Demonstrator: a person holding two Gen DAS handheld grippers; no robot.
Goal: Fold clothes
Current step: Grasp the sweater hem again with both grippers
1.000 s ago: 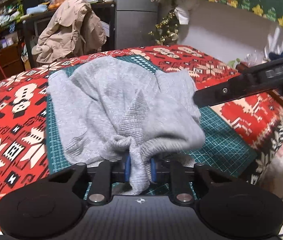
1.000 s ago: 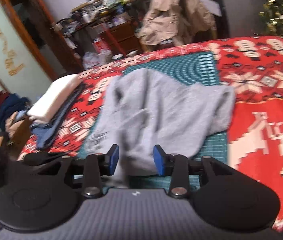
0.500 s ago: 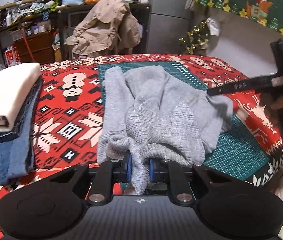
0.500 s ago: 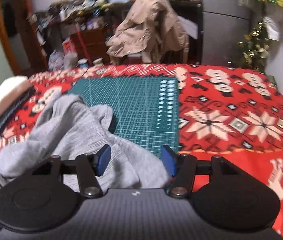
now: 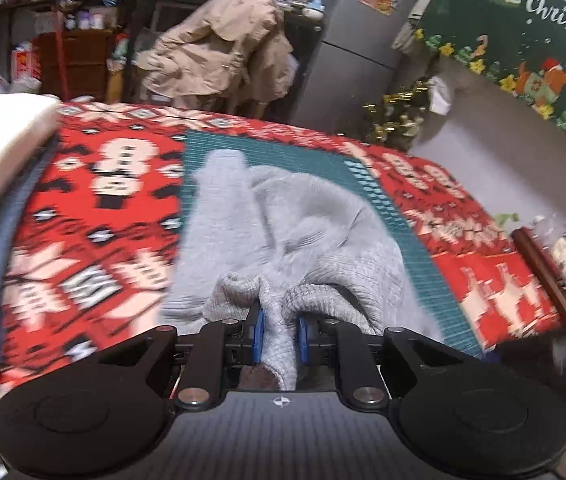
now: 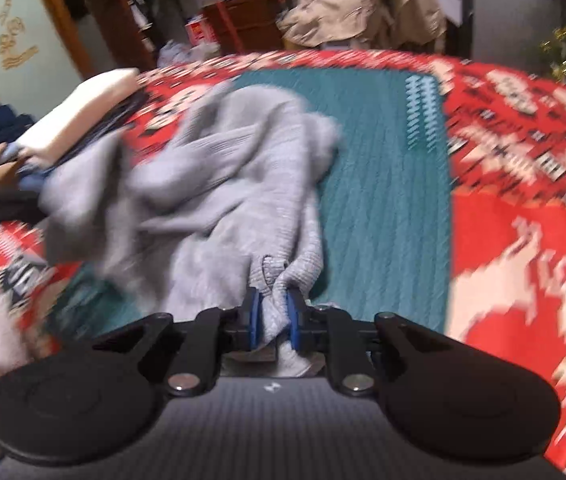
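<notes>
over green cutting mat (image 5: 423, 248), my left gripper (image 5: 279, 334) and right gripper (image 6: 271, 318) each pinch ribbed edge of grey sweater (image 5: 283, 224); bulk lies forward, bunched toward left gripper.

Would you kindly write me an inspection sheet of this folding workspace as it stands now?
Surface: red patterned blanket with a green cutting mat on it.
Job's things: grey sweater, crumpled on the mat.
Clutter: stack of folded clothes at the blanket's left edge.
Grippers: left claw and right claw each shut on sweater fabric.
Cables: nothing seen.
Surroundings: beige coat on a chair, fridge, Christmas banner.
</notes>
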